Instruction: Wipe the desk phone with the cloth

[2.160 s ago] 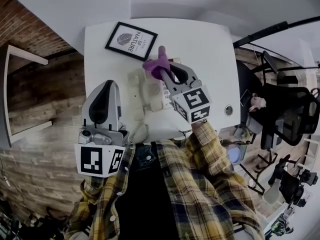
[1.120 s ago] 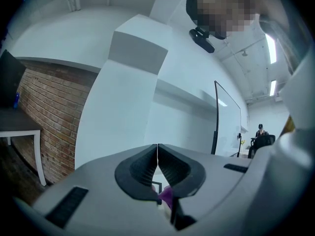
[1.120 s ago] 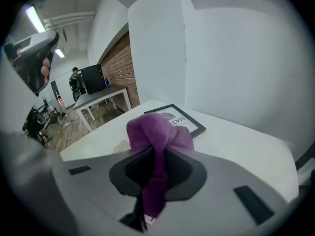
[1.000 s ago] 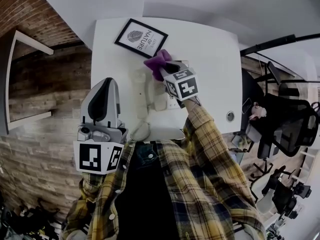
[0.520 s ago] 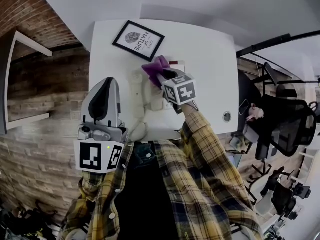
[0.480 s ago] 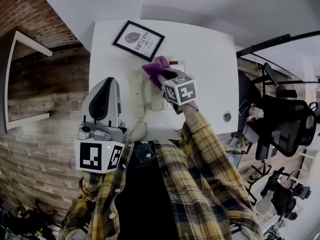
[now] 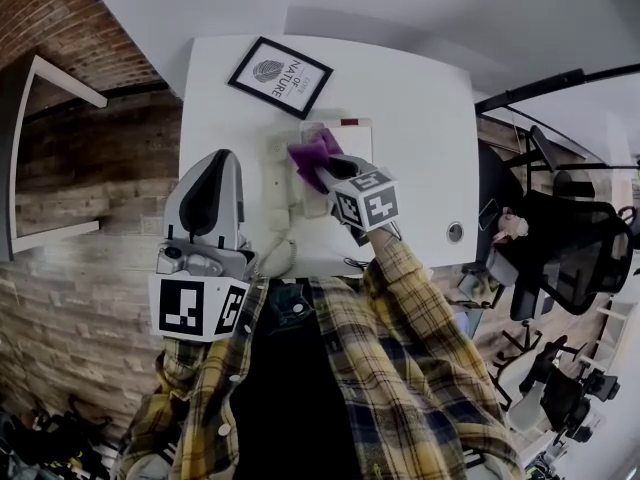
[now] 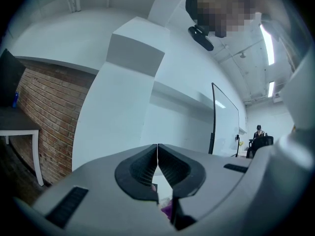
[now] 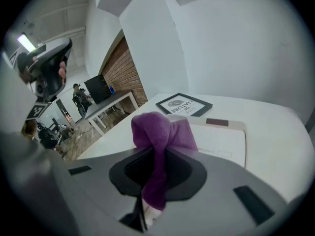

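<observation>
Cloth [image 7: 314,154] slid nearer along phone [image 7: 352,140].

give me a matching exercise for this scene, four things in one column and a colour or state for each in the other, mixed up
Things:
1. cloth
2. desk phone
3. picture frame
4. left gripper

Descriptions:
a. white
b. jaws together, holding nothing
c. purple, pinched in the right gripper
d. black border, at the far end of the desk

Pairs: 1-c, 2-a, 3-d, 4-b
</observation>
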Available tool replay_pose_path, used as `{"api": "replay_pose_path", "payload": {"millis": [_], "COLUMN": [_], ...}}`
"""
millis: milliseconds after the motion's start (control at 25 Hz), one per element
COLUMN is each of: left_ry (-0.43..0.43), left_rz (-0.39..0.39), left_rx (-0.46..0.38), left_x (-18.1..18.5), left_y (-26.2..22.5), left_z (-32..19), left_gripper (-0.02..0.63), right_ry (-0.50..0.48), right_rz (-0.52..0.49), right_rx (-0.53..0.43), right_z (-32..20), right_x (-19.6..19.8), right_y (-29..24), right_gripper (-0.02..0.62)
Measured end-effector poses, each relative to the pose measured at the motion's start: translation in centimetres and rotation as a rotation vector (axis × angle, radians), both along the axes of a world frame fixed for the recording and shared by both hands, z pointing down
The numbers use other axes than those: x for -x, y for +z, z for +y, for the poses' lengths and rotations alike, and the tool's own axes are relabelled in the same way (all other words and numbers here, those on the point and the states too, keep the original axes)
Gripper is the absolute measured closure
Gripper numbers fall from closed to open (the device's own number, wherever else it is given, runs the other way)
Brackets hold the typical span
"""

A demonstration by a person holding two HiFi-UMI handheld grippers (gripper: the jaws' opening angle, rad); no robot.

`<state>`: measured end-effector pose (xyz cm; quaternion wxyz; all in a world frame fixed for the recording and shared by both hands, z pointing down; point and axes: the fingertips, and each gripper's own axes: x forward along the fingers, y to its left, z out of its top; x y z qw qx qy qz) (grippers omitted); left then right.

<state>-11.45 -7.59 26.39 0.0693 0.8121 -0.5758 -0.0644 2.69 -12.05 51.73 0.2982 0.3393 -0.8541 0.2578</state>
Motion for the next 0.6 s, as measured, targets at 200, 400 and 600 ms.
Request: {"api": "replay_pose_path", "payload": {"millis": [200,400,600], "left_ry": [0.021,0.045,0.066], "left_rz": [-0.002,-0.006,-0.011], "left_rx": [0.007,0.024,0.040], "left_x": [-0.5,-1.0,-1.5], "left_y": [0.3,0.7,1.2], "left_z": [-0.1,0.0,-0.1], "left_gripper": [0.591,0.591,0.591], "right_ry": [-0.017,-0.010,-0.008], "right_rz": [-0.009,-0.017,-0.009], "right_rx": [-0.040,-0.056,-0.048], "right_z": [3.0,4.9,7.4], "right_x": [-0.3,-0.7,-1.1], "right_y": [0.8,1.2,2.0], "right_gripper": [0.535,0.535,0.535]}}
